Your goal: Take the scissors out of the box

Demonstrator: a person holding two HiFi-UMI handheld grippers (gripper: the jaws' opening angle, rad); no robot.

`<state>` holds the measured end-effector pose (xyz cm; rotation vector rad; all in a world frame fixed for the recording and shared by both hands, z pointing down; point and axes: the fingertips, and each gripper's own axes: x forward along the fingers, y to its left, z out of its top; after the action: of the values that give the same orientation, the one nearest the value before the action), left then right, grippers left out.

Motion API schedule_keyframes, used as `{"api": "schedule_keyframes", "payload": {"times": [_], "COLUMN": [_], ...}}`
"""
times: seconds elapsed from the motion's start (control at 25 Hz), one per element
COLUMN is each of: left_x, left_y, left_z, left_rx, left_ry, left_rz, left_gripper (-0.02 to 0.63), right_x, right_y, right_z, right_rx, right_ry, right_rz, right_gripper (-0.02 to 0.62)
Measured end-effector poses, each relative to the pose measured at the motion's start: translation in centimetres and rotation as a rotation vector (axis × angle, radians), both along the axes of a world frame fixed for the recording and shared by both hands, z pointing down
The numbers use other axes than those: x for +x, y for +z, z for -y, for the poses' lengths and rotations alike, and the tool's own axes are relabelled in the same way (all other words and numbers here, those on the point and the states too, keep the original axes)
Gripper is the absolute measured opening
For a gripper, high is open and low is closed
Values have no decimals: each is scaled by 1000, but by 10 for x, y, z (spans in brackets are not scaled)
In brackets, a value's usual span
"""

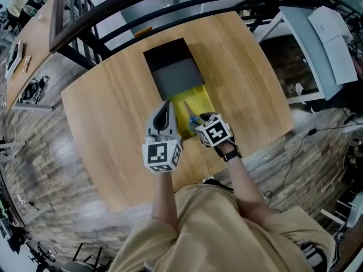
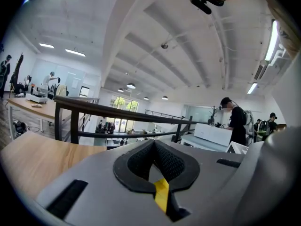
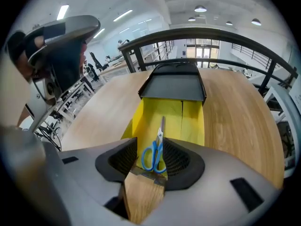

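Blue-handled scissors (image 3: 157, 147) (image 1: 191, 119) lie flat in the yellow tray (image 3: 143, 117) (image 1: 203, 98), blades pointing toward the black sleeve (image 3: 174, 86) (image 1: 176, 67) that the tray slides out of. My right gripper (image 3: 153, 161) (image 1: 199, 121) points steeply down over the tray's near end, open, with the scissor handles framed between its pads and not pressed by them. My left gripper (image 2: 155, 166) (image 1: 165, 109) is beside the tray's left edge, jaws together, with only a thin yellow sliver showing in the slit. Whether it touches the tray I cannot tell.
The box rests mid-way across a round-edged wooden table (image 1: 108, 112). A dark metal railing (image 1: 113, 21) (image 3: 207, 36) runs behind the table's far edge. The right gripper view shows bare wood (image 3: 240, 117) to the right of the box. Desks and people stand far beyond the railing.
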<state>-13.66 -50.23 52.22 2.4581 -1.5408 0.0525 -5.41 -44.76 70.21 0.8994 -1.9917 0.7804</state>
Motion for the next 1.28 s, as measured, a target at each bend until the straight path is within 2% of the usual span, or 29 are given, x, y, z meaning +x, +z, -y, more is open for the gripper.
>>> {"api": "schedule_keyframes", "payload": {"times": [0.2,0.48,0.76,0.84,0.92,1.08,1.28], "left_x": [-4,-18,-25,-27,-31,-36,-31], "left_y": [8,12,16,17,17,14,3], "left_z": [5,8,8,7,7,7,0], "left_rx": [-14,-20,-26,-25,-27,-21,6], "left_ry": [-7,-26,-45,-46,-52,-64,-69], "left_rz": [-6,-15,-11,-5,-3,-6,4], "left_gripper": [11,11,11,11,11,11,11], "right_x": [-1,-5,3,7,7,6,13], "right_y": [30,66,93,97,101,103,96], "right_z": [-1,-11,-13,-9,-2,-3,-1], "right_rx": [-83,-267,-373,-376,-363,-372,-293], "right_ry": [-44,-106,-86,-60,-56,-72,-65], "right_rz": [-78,-195,-296,-324,-335,-350,-339], "right_gripper": [150,155,153,148,95,94,87]}}
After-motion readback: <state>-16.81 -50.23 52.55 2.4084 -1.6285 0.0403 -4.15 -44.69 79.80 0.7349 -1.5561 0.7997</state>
